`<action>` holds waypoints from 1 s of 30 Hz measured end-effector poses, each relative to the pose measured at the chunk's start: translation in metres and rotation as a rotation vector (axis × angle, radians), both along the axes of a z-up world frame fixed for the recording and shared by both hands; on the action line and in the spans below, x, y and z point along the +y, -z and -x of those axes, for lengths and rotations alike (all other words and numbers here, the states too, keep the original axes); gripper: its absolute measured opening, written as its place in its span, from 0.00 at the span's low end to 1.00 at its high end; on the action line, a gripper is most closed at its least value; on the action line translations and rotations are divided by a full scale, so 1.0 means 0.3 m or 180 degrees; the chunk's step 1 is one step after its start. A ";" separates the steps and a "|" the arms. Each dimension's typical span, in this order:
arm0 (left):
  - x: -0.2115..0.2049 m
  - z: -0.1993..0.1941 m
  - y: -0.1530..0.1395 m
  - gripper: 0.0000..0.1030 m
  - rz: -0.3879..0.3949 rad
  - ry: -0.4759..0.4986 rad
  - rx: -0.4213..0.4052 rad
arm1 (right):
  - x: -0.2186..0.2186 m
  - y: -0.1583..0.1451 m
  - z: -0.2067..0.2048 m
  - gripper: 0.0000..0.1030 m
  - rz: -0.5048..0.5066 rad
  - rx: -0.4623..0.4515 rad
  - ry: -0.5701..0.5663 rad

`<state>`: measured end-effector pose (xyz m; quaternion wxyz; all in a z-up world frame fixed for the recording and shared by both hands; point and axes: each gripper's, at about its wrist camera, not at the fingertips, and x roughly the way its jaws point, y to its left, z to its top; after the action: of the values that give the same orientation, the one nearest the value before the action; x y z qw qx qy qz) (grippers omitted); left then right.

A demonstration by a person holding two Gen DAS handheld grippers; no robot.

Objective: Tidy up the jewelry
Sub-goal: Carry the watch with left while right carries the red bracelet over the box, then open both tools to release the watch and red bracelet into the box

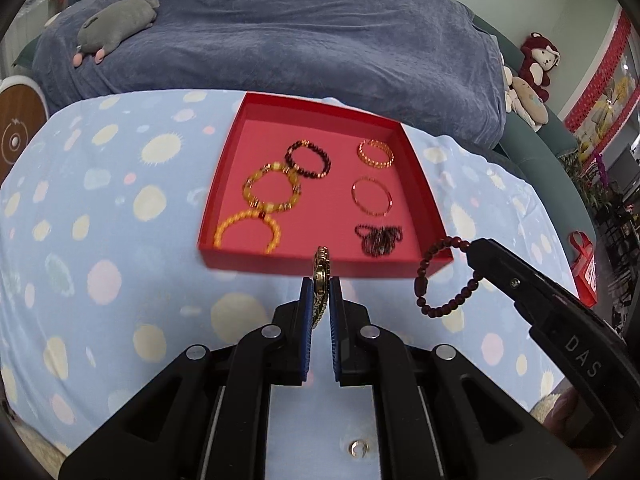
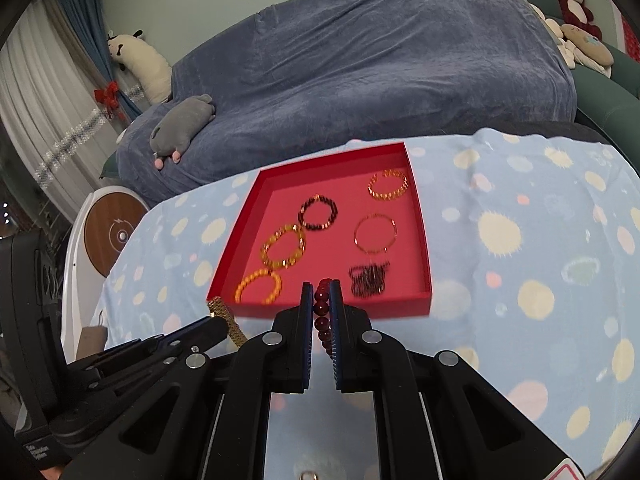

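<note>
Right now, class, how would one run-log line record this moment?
left tongs: shut on gold watch band | right tongs: shut on dark red bead bracelet | red tray: six bracelets inside

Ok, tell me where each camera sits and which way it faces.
Left wrist: on the left claw, looking down at the red tray; shows its own fingers gripping a gold watch, plus the right claw holding a dark red bead bracelet.
Right wrist: on the right claw, facing the same tray; the left claw shows at lower left.
Shared: tray, spotted cloth, blue-covered sofa.
</note>
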<state>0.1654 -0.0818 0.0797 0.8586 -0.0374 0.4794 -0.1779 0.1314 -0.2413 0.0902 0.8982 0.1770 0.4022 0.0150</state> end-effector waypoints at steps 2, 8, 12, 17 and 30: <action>-0.014 -0.045 -0.002 0.07 -0.0018 0.0021 -0.0011 | -0.003 -0.003 -0.048 0.08 -0.0011 -0.0012 -0.0009; -0.043 -0.186 0.004 0.07 -0.0059 0.0023 -0.0036 | -0.006 0.003 -0.202 0.08 -0.0073 -0.0023 -0.0034; -0.054 -0.257 0.019 0.00 -0.0099 0.0045 -0.0070 | -0.001 0.023 -0.281 0.08 -0.0087 -0.0011 -0.0049; -0.059 -0.336 0.044 0.00 -0.0145 0.0021 -0.0072 | 0.013 0.064 -0.350 0.08 -0.0041 0.0046 -0.0091; 0.068 -0.360 0.111 0.01 -0.0010 -0.0344 0.0157 | -0.028 0.158 -0.378 0.14 0.0031 0.0251 0.0026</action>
<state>0.2733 -0.0613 0.0463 0.8549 -0.0662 0.4980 -0.1296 0.2447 -0.2497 0.0428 0.8825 0.1747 0.4366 0.0024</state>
